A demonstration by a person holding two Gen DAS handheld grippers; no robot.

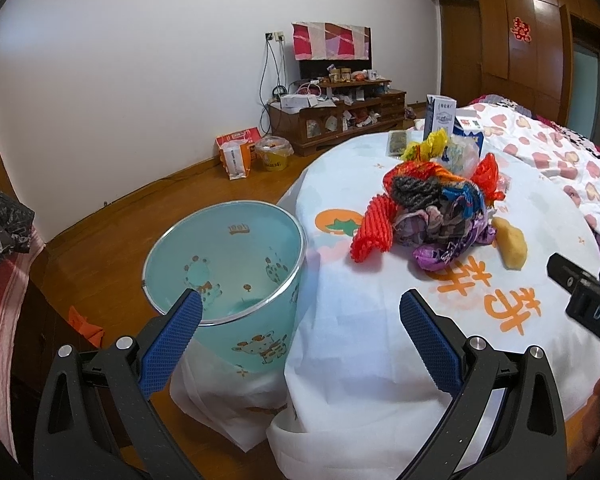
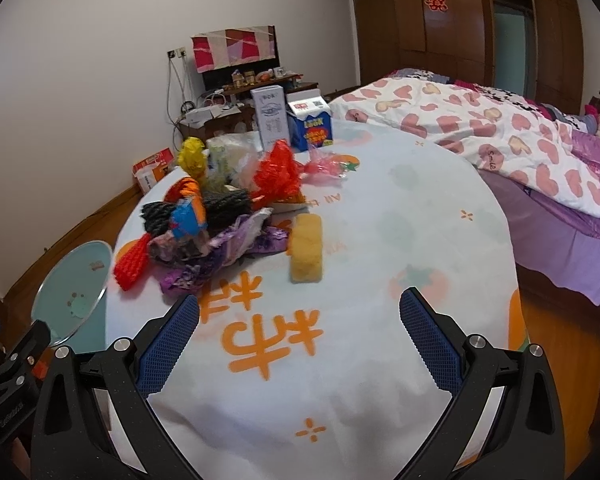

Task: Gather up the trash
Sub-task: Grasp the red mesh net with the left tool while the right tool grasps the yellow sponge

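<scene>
Heap of crumpled trash [image 2: 216,216] — red foam netting, dark netting, purple and orange foil wrappers, yellow and clear plastic — piled on round table under white cloth with orange print [image 2: 340,360], toward its left-centre. Seen ahead and left of right gripper [image 2: 299,310]; ahead and slightly right of left gripper [image 1: 301,308]; touched by neither.
Yellow sponge-like block [image 2: 307,249] just beside heap on its right, flat on cloth, directly ahead of right gripper.
Pale turquoise cartoon-print waste bin with metal rim [image 1: 236,276] on wooden floor, pressed against hanging cloth at table's left edge, interior bare of trash where visible.
Left gripper: blue-padded fingers spread wide, nothing between them, left pad over bin rim, right pad over cloth.
Right gripper: fingers likewise spread wide and holding nothing, poised low over near part of table, aimed across it.
Two cartons, white [image 2: 271,117] and blue-and-white [image 2: 310,122], upright at far edge behind heap.
Bed with heart-print quilt [image 2: 500,128] beyond table on right.
</scene>
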